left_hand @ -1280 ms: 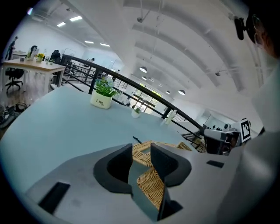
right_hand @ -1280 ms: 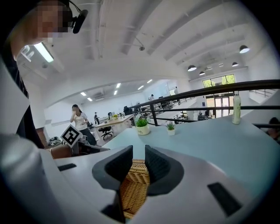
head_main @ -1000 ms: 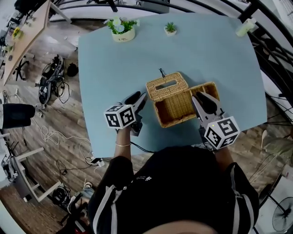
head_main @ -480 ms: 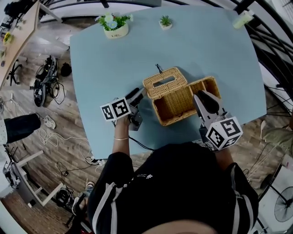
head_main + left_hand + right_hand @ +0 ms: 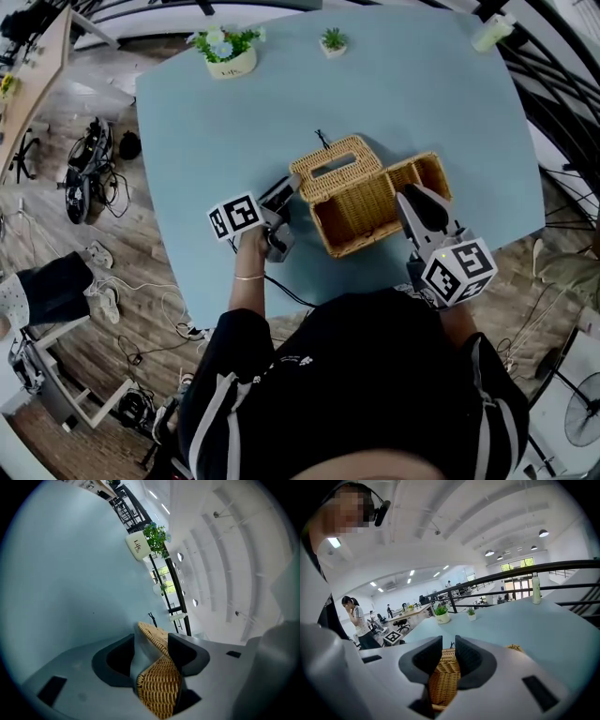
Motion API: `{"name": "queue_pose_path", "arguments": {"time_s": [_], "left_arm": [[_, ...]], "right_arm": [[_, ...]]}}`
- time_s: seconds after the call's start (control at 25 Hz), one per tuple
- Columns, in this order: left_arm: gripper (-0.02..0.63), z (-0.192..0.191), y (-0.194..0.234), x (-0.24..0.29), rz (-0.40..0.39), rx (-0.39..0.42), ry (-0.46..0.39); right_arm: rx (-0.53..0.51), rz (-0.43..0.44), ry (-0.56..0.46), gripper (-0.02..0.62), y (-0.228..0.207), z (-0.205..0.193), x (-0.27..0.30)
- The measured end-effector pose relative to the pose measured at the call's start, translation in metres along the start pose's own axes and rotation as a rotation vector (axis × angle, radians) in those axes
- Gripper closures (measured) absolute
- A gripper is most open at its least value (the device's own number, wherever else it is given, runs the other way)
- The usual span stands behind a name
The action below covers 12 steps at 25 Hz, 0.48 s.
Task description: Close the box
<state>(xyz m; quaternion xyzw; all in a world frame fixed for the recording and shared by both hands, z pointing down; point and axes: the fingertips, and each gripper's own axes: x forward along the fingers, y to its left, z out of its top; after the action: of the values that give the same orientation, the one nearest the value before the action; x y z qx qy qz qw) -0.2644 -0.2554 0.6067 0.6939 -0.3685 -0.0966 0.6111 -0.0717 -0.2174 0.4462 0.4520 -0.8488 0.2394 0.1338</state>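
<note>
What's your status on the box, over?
Left gripper open, jaws just opened, wicker lid edge loose between them. Right gripper shut on wicker box wall. Lid raised, box not yet closed. Nothing seen blocking it.

The box [image 5: 361, 211] is showing rough woven wicker, the table [image 5: 422, 103] is looking smooth and matt, the floor [image 5: 47, 225] is showing grainy wood planks

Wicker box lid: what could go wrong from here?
1. The left hand-held gripper has just been opening its jaws with the lid edge between them; unsupported, it may flop back open.
2. The right hand-held gripper is clamped on the box rim, possibly in the closing lid's path.
</note>
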Motion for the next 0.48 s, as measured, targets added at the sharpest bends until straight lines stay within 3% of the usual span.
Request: {"name": "queue_pose_path", "arguments": {"time_s": [0.24,0.48], "left_arm": [[0.397,-0.002,0.002,0.011,-0.041,-0.078,0.010],[0.420,0.006,-0.006,0.015,-0.019,-0.028,-0.018]], "right_arm": [[0.003,-0.015,-0.005,0.511,-0.003,0.002,0.001],[-0.006,-0.015,-0.009,0.511,-0.001,0.004,0.002]]}}
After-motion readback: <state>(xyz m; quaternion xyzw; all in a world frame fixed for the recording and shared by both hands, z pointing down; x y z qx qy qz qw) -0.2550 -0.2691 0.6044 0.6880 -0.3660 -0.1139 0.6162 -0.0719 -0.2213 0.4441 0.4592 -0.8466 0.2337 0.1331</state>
